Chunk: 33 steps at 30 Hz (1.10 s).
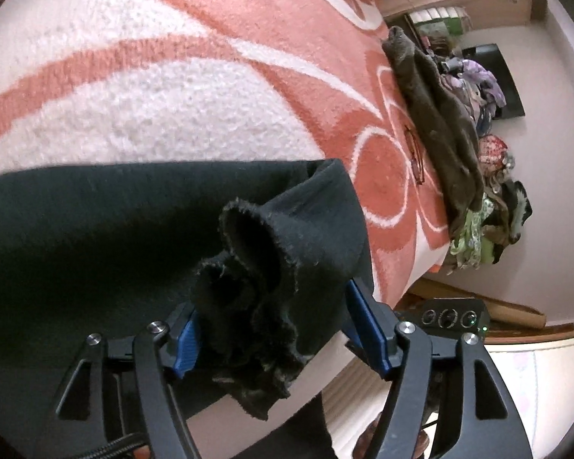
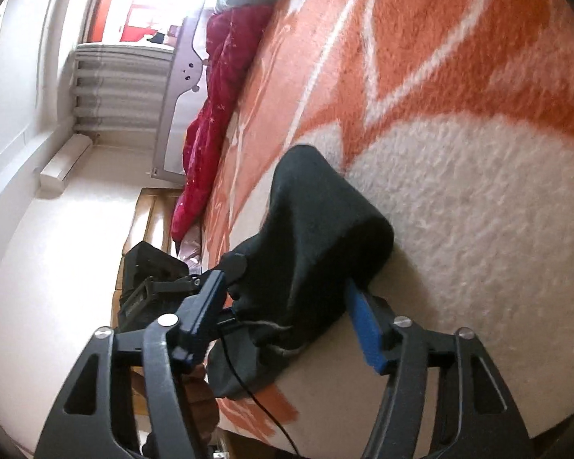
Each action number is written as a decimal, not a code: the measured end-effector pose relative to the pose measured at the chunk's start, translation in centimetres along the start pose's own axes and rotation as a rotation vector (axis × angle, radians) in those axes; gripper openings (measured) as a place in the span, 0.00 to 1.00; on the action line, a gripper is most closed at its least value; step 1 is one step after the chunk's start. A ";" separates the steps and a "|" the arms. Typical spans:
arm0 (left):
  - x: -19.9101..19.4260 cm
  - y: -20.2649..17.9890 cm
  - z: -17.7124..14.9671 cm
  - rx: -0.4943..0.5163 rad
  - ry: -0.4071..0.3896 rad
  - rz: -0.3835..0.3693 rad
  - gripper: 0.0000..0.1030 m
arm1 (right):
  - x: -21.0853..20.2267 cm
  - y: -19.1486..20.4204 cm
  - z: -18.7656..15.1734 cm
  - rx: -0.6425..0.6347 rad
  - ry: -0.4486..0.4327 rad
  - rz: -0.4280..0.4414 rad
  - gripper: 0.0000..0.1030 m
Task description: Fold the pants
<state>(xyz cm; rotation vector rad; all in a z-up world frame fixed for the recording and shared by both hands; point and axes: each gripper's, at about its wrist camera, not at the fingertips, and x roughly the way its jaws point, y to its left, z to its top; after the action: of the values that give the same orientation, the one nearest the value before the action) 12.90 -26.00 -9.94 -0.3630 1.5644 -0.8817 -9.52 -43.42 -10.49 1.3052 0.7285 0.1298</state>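
Note:
The black pants (image 1: 107, 222) lie across the orange and white blanket (image 1: 172, 88) on the bed, stretching to the left. My left gripper (image 1: 271, 325) has its blue-padded fingers (image 1: 367, 325) around the bunched frayed leg cuffs (image 1: 256, 279); the fingers stand wide, with cloth filling the gap. In the right wrist view, my right gripper (image 2: 287, 306) has its fingers either side of a raised black fold of the pants (image 2: 317, 229) above the blanket (image 2: 459, 210). A drawstring (image 2: 271, 329) hangs from it.
A brown garment (image 1: 436, 114) and glasses (image 1: 415, 153) lie at the bed's far edge, with a pile of clothes (image 1: 493, 199) on the floor beyond. A red quilt (image 2: 218, 88), a radiator (image 2: 118, 84) and a black device (image 2: 149, 275) are beside the bed.

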 end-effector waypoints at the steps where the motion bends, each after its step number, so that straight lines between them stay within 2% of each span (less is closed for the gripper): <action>1: 0.0 0.3 -0.1 -0.007 -0.002 -0.002 0.62 | 0.3 0.0 0.0 0.004 0.004 -0.019 0.57; 2: 0.0 0.5 -0.2 -0.013 -0.013 0.001 0.56 | 0.5 -0.1 -0.1 0.009 0.008 -0.018 0.54; 3: 0.0 0.6 -0.2 -0.012 -0.025 0.009 0.32 | 1.0 -0.1 -0.2 0.014 0.016 -0.019 0.46; 4: -0.1 0.8 -0.2 -0.012 -0.029 0.008 0.13 | 1.4 0.1 -0.2 0.010 0.016 -0.034 0.29; 5: -0.2 0.9 -0.1 -0.025 -0.031 0.001 0.13 | 1.6 0.2 -0.2 0.003 0.019 -0.047 0.17; 6: -0.7 1.0 -0.2 -0.043 -0.048 0.007 0.12 | 2.0 0.3 -0.2 -0.001 0.035 -0.054 0.11; 7: -1.6 0.8 -0.4 -0.044 -0.067 -0.005 0.12 | 2.0 0.5 -0.3 0.018 0.042 -0.043 0.11; 8: -3.0 0.3 -0.7 -0.023 -0.098 -0.030 0.12 | 1.8 0.8 -0.5 0.050 0.044 0.004 0.11; 9: -4.5 -0.2 -1.1 0.004 -0.132 -0.041 0.13 | 1.4 1.5 -0.8 0.073 0.046 0.073 0.11; 10: -5.8 -0.4 -1.5 0.019 -0.157 -0.041 0.13 | 1.0 2.3 -0.9 0.060 0.046 0.095 0.11; 12: -7.6 0.3 -2.2 0.014 -0.180 -0.043 0.13 | 1.2 3.8 -1.5 0.021 0.076 0.124 0.11; 14: -7.8 1.9 -2.5 -0.007 -0.184 0.014 0.14 | 2.4 3.9 -2.2 0.020 0.119 0.128 0.11; 17: -6.0 5.5 -2.6 -0.106 -0.149 0.083 0.15 | 5.2 2.7 -3.0 0.032 0.195 0.071 0.11; 20: -4.9 8.4 -2.9 -0.188 -0.131 0.002 0.19 | 6.9 1.8 -3.6 -0.013 0.237 -0.049 0.14; 21: -5.2 8.5 -3.0 -0.199 -0.129 -0.019 0.21 | 6.6 1.7 -3.7 -0.019 0.234 -0.056 0.14; 23: -6.2 8.2 -3.4 -0.165 -0.137 0.000 0.25 | 5.8 1.9 -3.5 -0.037 0.236 -0.062 0.14; 25: -7.9 7.8 -4.1 -0.114 -0.160 0.027 0.37 | 4.1 2.8 -3.3 -0.105 0.244 -0.088 0.14; 28: -11.1 6.7 -4.9 -0.063 -0.235 0.014 0.50 | 1.0 4.9 -2.8 -0.227 0.201 -0.073 0.14; 30: -12.0 5.0 -4.7 -0.022 -0.282 0.009 0.61 | -0.4 7.2 -1.9 -0.330 0.113 -0.059 0.14; 31: -12.1 4.3 -4.6 -0.009 -0.288 0.005 0.64 | -0.6 8.1 -1.4 -0.382 0.076 -0.064 0.14; 33: -11.0 3.0 -4.0 0.012 -0.280 0.011 0.64 | 0.3 9.2 -0.6 -0.427 0.054 -0.068 0.14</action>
<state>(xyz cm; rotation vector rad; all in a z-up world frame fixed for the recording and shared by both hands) 12.20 -15.26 -4.47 -0.4486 1.3010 -0.7942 -6.77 -40.05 -2.30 0.8718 0.7424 0.2527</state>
